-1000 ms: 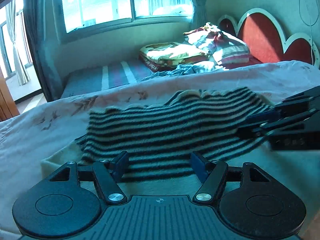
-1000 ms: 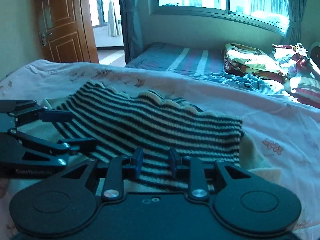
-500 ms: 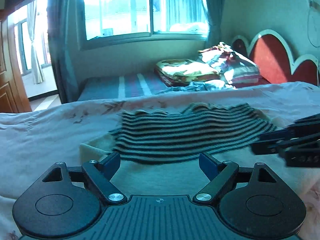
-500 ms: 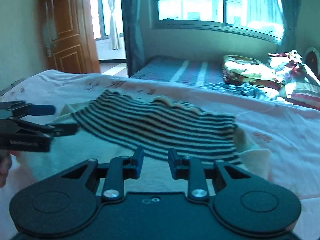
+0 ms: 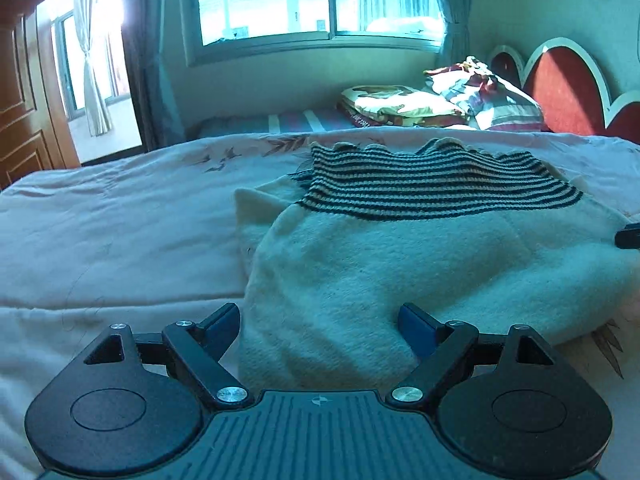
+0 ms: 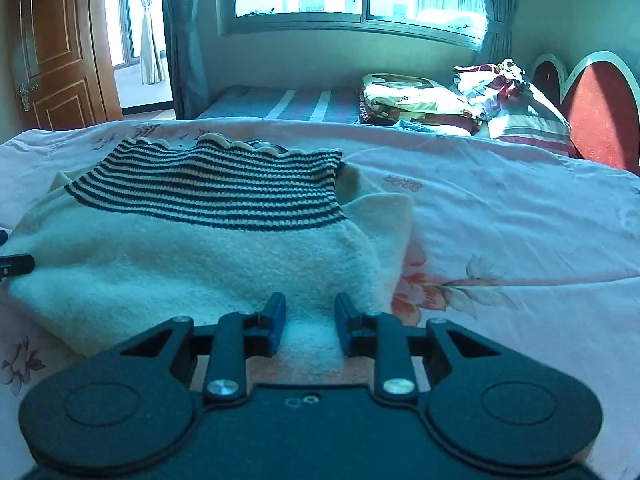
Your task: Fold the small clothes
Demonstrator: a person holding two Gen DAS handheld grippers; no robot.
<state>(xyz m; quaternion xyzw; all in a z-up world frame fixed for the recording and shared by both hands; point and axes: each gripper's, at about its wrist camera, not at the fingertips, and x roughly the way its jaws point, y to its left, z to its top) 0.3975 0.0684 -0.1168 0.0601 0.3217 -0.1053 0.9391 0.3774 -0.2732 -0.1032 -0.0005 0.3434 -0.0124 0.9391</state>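
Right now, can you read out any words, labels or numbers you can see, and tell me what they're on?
No text reads clearly.
Folded blanket: dark lettering along its red edge, too small and blurred to read.
Left tool: only a small round emblem on its body, no words.
Sweater: no label showing.

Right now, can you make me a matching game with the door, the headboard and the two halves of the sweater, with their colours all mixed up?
Things:
1 door
2 headboard
3 far half of the sweater
4 near half of the sweater

Colours:
a plain cream-white
b brown wood
c dark and light stripes
d red with a white edge

Pairs: 1-b, 2-d, 3-c, 4-a
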